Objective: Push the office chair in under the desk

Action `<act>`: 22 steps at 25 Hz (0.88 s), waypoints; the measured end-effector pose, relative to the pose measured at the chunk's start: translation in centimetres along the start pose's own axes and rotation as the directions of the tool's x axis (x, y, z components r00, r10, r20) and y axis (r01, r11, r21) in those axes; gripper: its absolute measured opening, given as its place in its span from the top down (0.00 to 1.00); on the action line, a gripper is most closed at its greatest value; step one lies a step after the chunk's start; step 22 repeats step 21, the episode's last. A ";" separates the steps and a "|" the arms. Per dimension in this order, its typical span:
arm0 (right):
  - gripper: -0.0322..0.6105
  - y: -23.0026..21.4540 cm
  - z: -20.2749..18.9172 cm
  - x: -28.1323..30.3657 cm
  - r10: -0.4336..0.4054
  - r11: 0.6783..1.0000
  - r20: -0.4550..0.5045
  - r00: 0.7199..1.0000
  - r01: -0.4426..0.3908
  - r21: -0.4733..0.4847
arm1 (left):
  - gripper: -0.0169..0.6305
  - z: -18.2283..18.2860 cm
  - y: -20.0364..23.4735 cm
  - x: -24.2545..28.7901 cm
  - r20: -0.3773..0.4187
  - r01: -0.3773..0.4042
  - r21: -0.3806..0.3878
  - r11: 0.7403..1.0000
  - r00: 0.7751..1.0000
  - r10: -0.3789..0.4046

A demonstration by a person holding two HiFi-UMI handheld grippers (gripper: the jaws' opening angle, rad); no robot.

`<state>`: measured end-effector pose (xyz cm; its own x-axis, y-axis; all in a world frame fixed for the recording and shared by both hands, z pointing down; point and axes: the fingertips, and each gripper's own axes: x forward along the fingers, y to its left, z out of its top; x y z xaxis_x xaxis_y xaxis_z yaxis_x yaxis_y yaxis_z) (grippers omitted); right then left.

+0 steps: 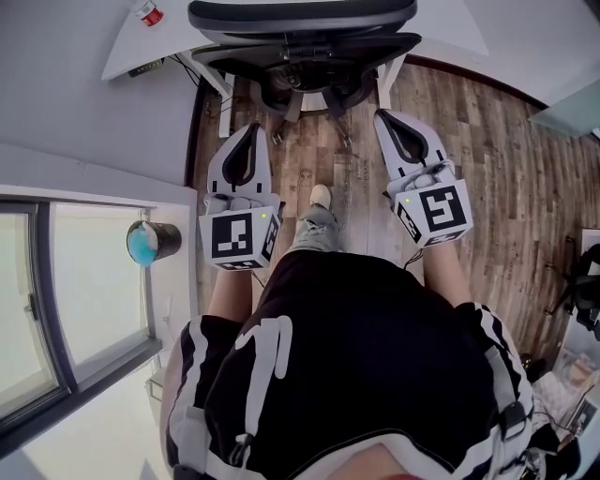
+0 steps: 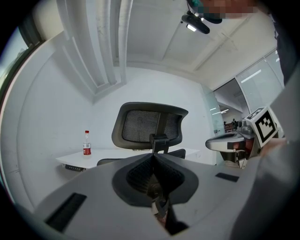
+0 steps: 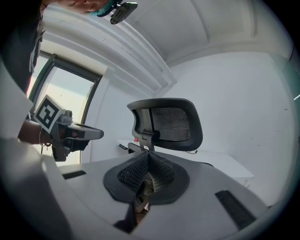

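The black mesh-back office chair stands at the white desk, its back toward me. The left gripper view shows the chair straight ahead, and so does the right gripper view. My left gripper and right gripper point level at the chair, side by side and a short way off it, touching nothing. Both are shut with nothing between the jaws: the left gripper and the right gripper each show their tips pressed together.
A red-capped bottle stands on the desk's left part. A dark round bin sits by the window wall at left. Wooden floor spreads to the right, with dark items at the right edge. The person's foot is between the grippers.
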<state>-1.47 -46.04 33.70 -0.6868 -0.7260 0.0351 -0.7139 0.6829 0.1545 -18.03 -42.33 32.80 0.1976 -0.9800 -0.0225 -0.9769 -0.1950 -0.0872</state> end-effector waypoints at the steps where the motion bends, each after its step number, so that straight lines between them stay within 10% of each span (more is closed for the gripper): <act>1: 0.94 0.0 0.1 0.0 -0.002 1.000 0.002 1.000 0.002 0.001 | 0.96 0.0 0.0 0.0 -0.001 0.001 0.000 1.000 1.000 -0.001; 22: 0.94 0.0 0.6 -0.8 -0.026 1.000 0.010 1.000 0.026 -0.004 | 0.96 -0.1 -0.5 -0.3 -0.005 0.003 0.017 1.000 1.000 -0.003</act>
